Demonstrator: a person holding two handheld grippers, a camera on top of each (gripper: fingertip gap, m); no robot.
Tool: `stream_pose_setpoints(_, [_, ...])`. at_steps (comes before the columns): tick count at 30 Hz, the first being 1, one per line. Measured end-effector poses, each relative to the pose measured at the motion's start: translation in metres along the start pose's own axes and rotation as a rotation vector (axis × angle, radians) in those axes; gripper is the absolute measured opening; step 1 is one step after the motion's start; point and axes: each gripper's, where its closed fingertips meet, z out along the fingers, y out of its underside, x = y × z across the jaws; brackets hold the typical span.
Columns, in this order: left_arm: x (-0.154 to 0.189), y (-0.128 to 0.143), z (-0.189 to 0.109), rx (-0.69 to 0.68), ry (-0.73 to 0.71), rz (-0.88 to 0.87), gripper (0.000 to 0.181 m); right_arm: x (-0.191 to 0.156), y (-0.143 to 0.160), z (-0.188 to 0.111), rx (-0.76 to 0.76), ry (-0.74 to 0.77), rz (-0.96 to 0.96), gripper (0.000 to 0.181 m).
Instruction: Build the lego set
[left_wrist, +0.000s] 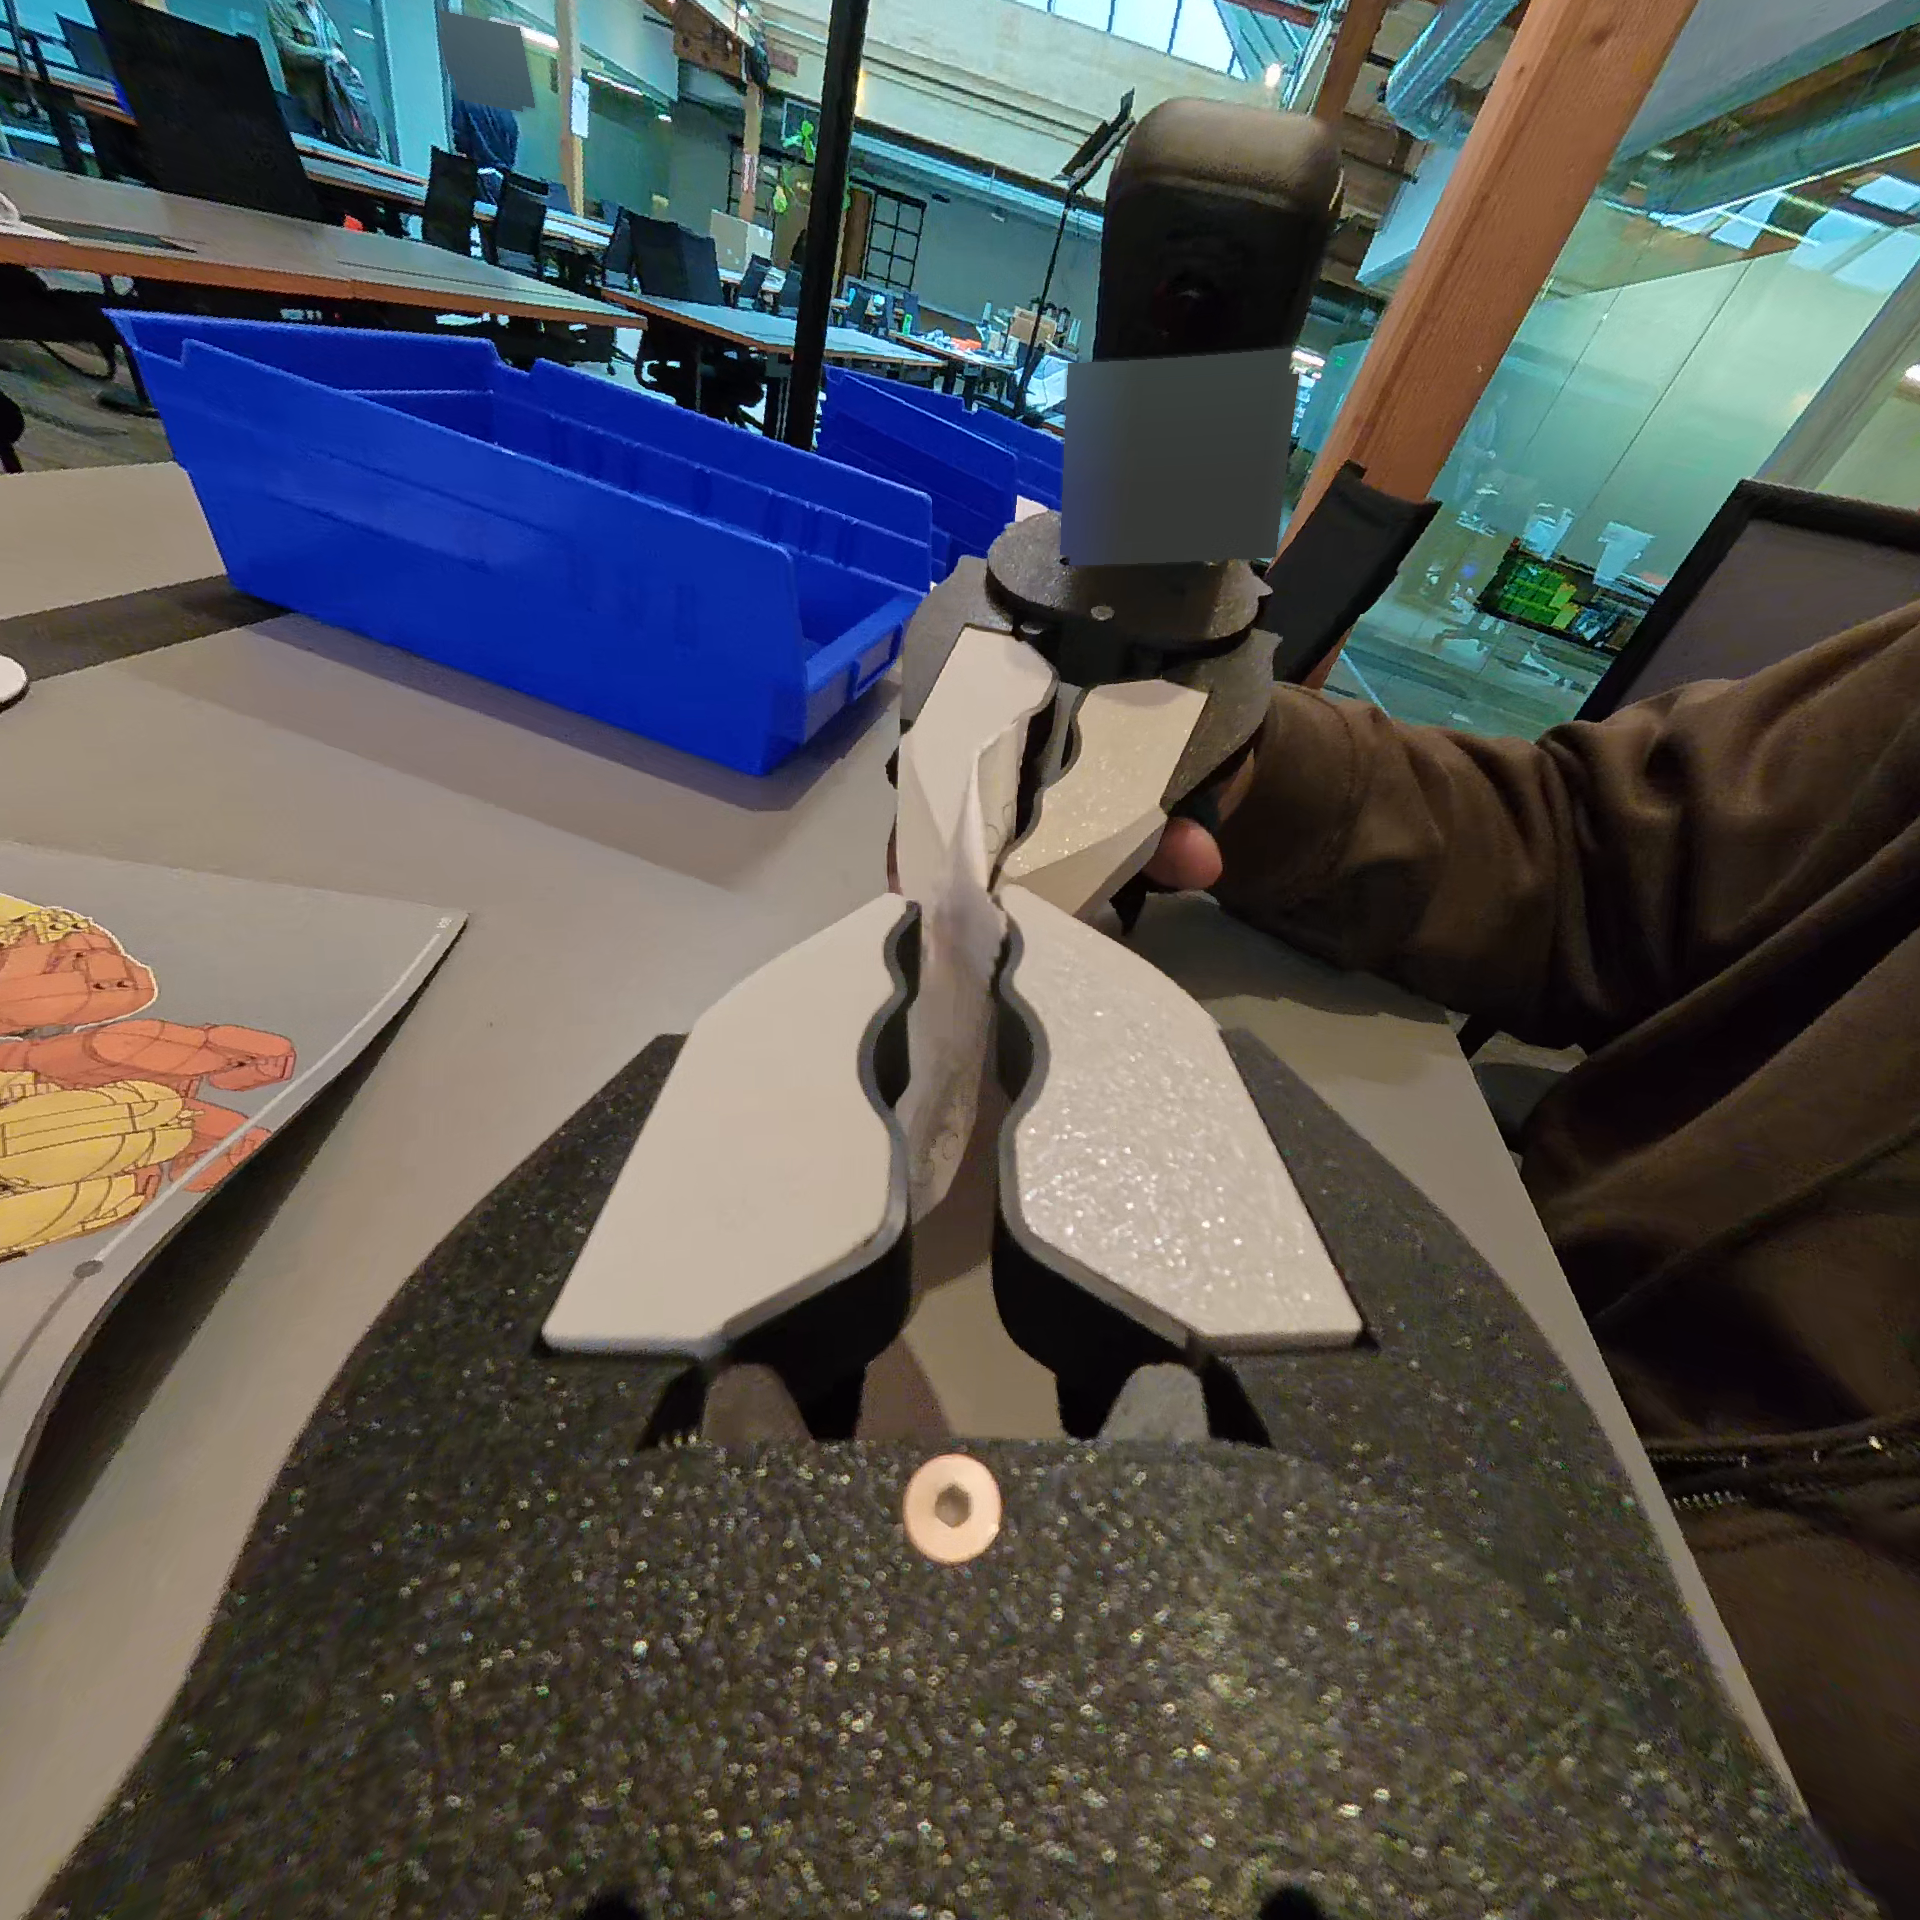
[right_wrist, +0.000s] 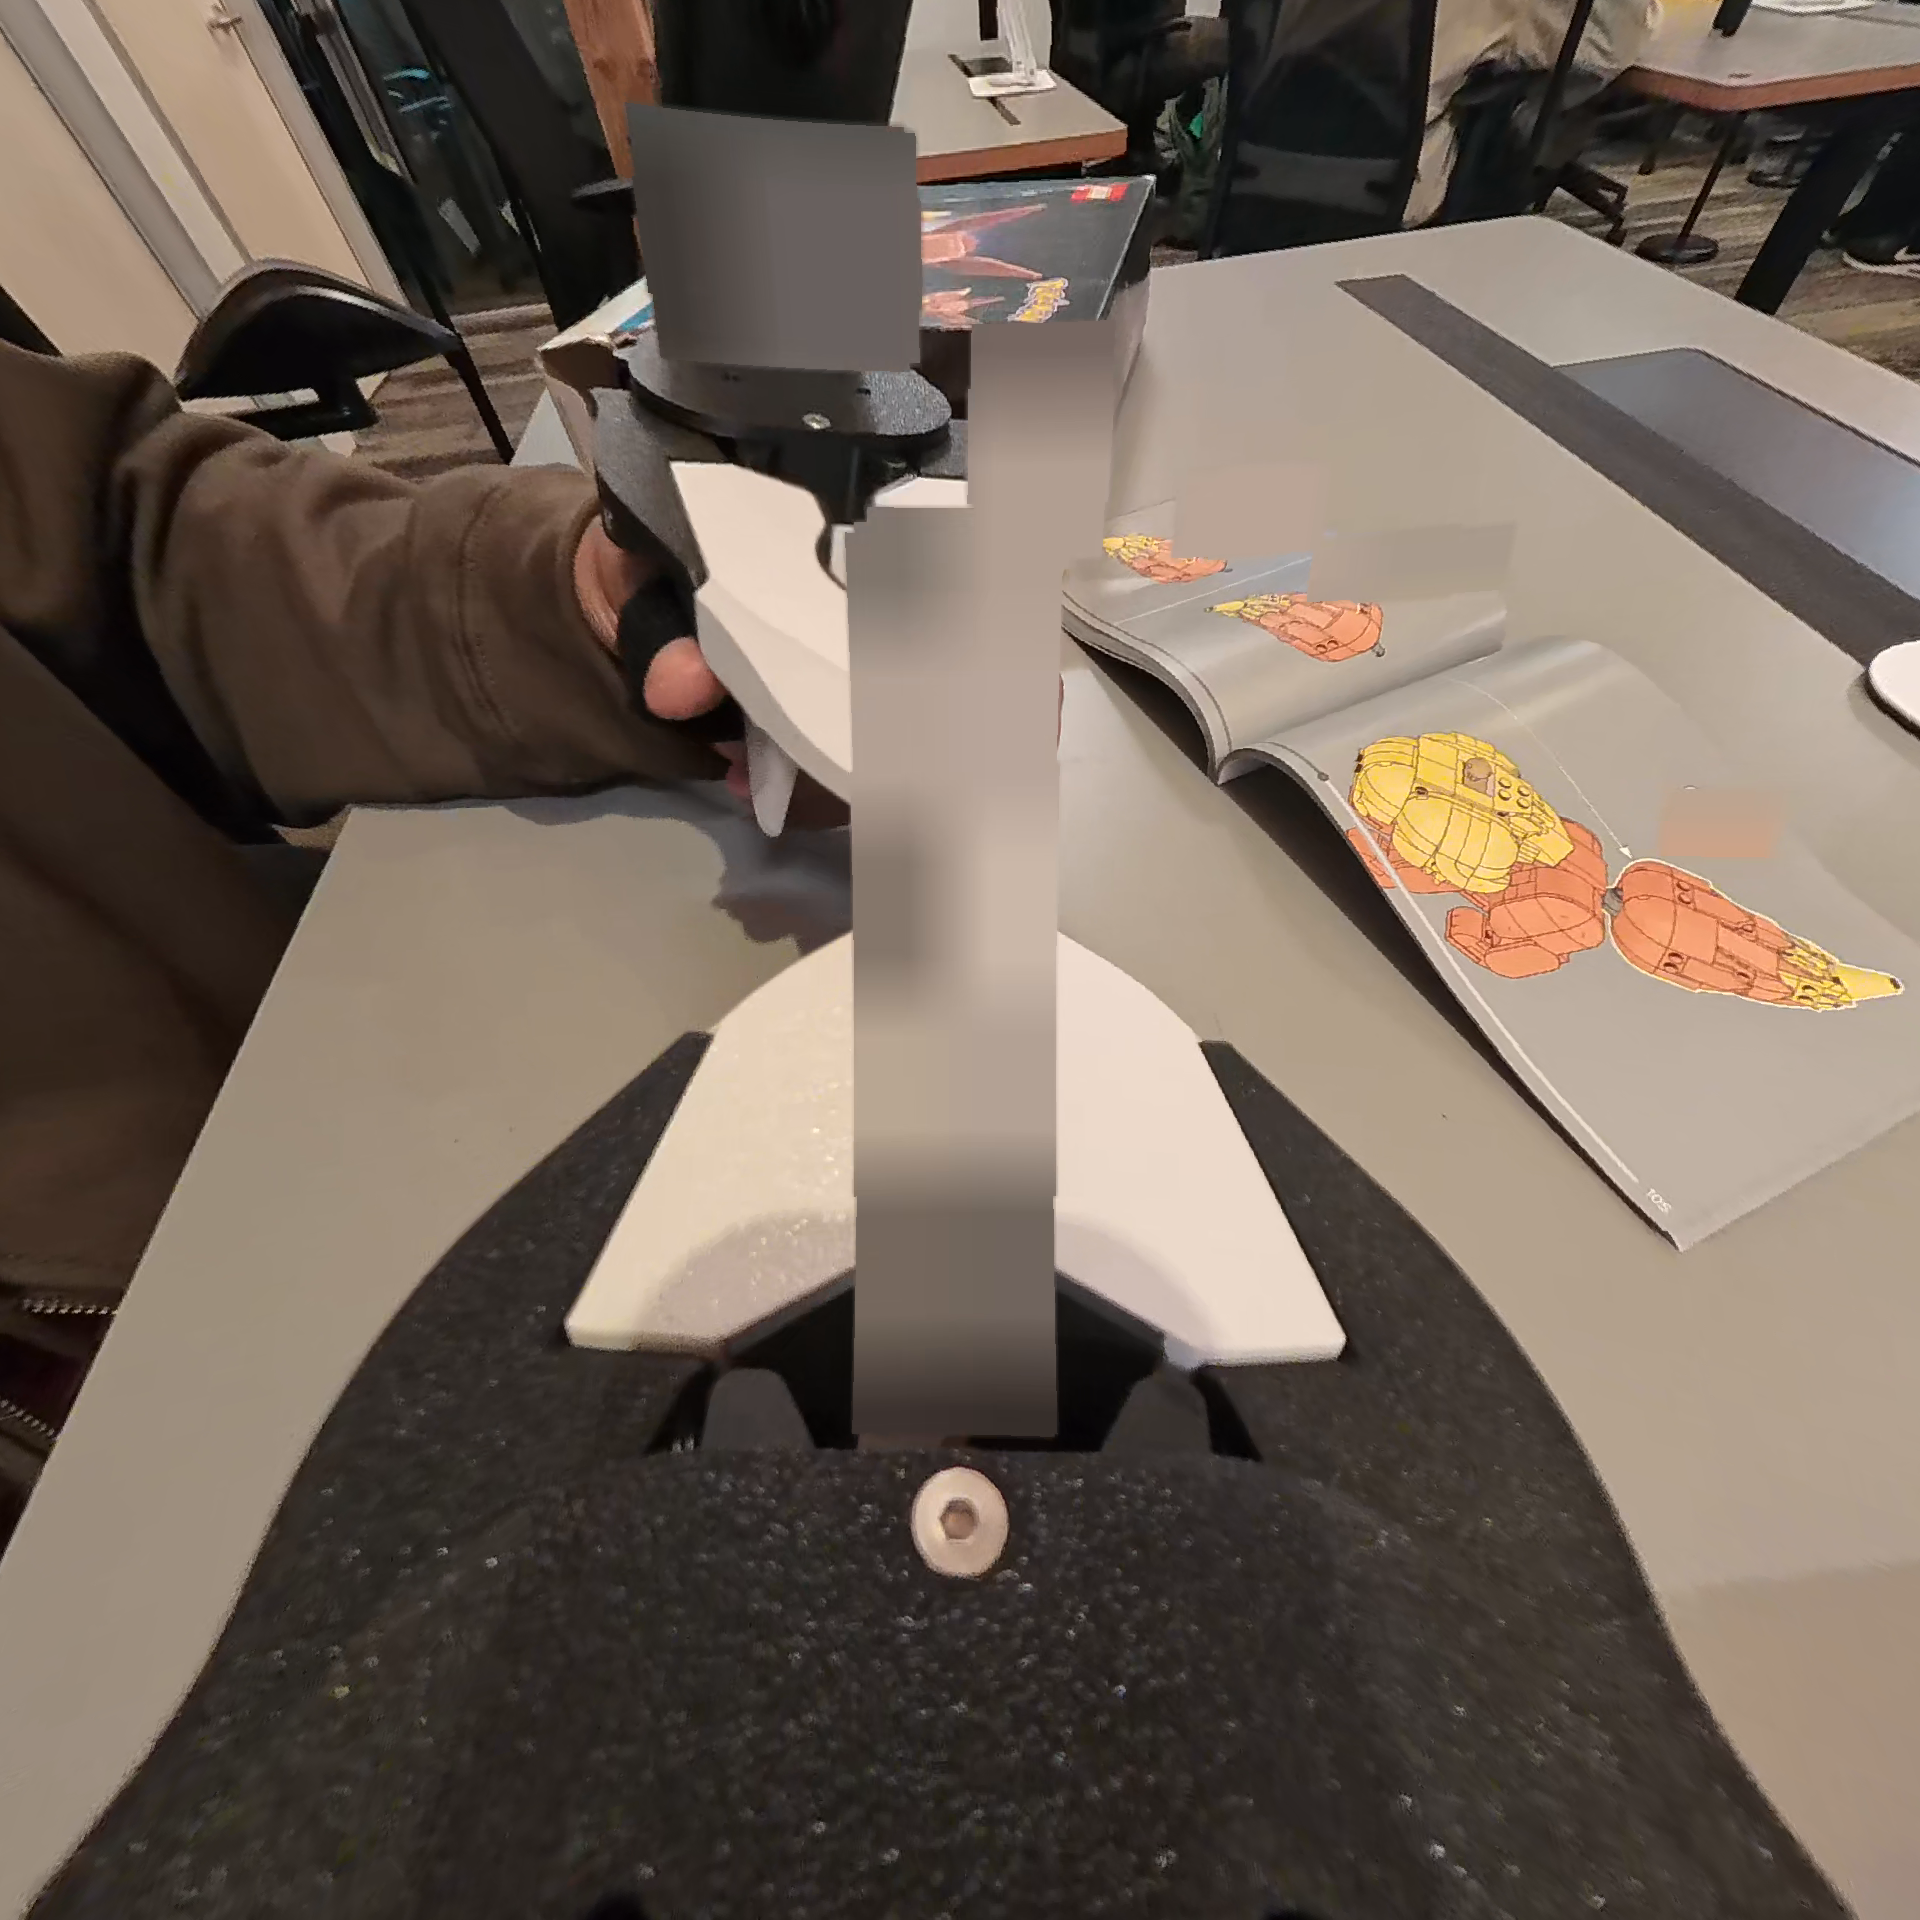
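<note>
A white paper bag (left_wrist: 951, 997), crumpled and twisted, is held above the grey table (left_wrist: 582, 831), stretched between the two grippers. In the left wrist view the left gripper (left_wrist: 954, 935) has its fingers closed on the bag's near end, and the right gripper (left_wrist: 1023, 831), facing it and held by a hand (left_wrist: 1195, 831) in a dark brown sleeve, pinches the far end. The right wrist view cannot confirm this: a blurred patch covers the gap between its fingers, so only a white corner of the bag (right_wrist: 771, 795) shows under the left gripper opposite. That view alone shows the open instruction booklet (right_wrist: 1558, 935) in full, with orange and yellow model drawings, and the lego box (right_wrist: 1029, 260) at the table's far edge. Only the left wrist view shows the blue bins (left_wrist: 520, 540) on the table behind.
</note>
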Motion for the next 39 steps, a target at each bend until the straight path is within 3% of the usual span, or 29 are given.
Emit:
stream_pose_setpoints(6, [0.001,-0.003,-0.001,-0.009,0.01,-0.03,0.001,-0.003,-0.003,0.001,0.016,-0.006,-0.014,0.004])
stream_pose_setpoints(10, [-0.005,-0.013,-0.009,0.078,0.019,-0.144,0.0,-0.003,-0.001,0.001,0.018,-0.022,0.008,0.018])
stream_pose_setpoints(19, [-0.002,-0.015,-0.013,0.124,0.192,-0.421,0.0,-0.003,0.0,0.0,0.018,-0.032,-0.003,0.013])
stream_pose_setpoints(24, [-0.002,-0.015,-0.011,0.129,0.168,-0.394,0.011,-0.002,0.002,0.001,0.019,-0.039,0.002,0.013])
stream_pose_setpoints(32, [-0.003,-0.008,-0.007,0.084,0.11,-0.285,0.005,-0.003,0.002,0.003,0.033,-0.05,0.007,0.013])
stream_pose_setpoints(39, [-0.01,-0.015,-0.009,0.149,0.052,-0.293,0.007,0.003,-0.002,-0.001,0.069,-0.033,0.017,0.012])
